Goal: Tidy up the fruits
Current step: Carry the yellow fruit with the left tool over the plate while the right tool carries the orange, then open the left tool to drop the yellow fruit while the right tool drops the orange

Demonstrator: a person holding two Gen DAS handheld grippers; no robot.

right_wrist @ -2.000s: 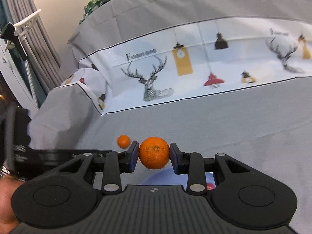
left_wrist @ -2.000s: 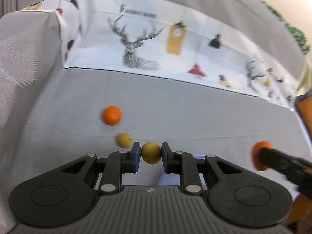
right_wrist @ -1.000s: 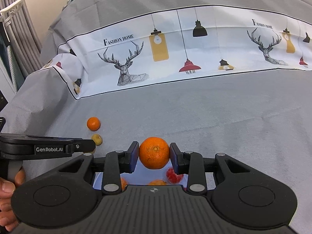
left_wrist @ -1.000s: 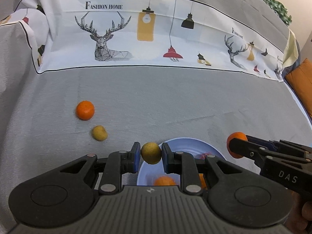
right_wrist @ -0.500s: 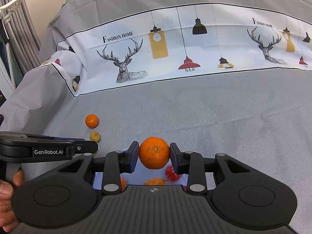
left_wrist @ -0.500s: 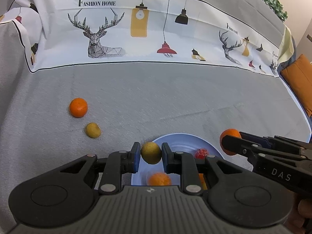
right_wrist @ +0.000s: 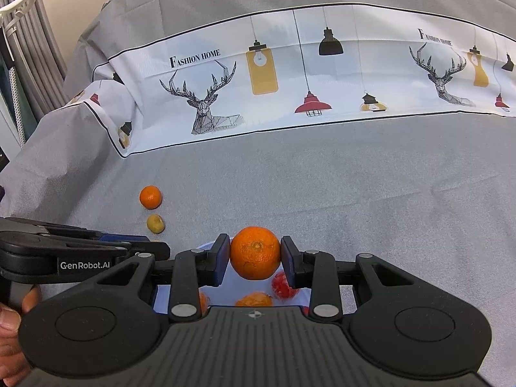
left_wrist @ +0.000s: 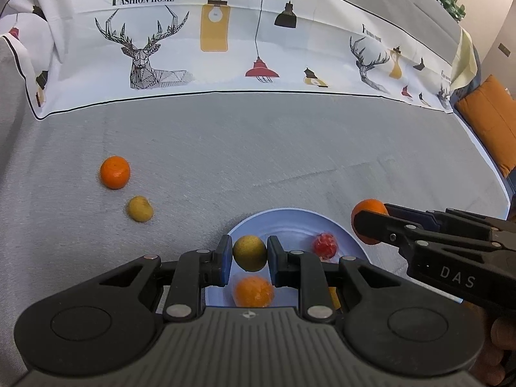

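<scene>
Much of the blue plate (left_wrist: 292, 217) was hidden under both gripper bodies; only its far rim and part of the floor showed. A sliver of orange fruit at the plate's right side, behind the left gripper's right finger, was too cut off to identify. The left gripper's fingertips were hidden in the right wrist view; only its arm reading "GenRobot.AI" showed there.

On the grey cloth (left_wrist: 258, 148) at far left lay a loose orange (left_wrist: 114, 172), and just near-right of it, apart, a small yellow-green fruit (left_wrist: 139, 208). Both sat well left of the plate.

The left gripper (left_wrist: 249, 255) was clamped on a yellow-green fruit (left_wrist: 249, 253), held over the plate's near-left part. In the plate, below that fruit, lay an orange fruit (left_wrist: 253, 291), and to its right a red fruit (left_wrist: 325, 245).

The right gripper (right_wrist: 255, 255) was clamped on a large orange (right_wrist: 255, 253), held over the plate's right edge. Its side read "DAS".

The white printed band (right_wrist: 290, 74) along the far side read "FASHION HOME", with deer and lamps.
</scene>
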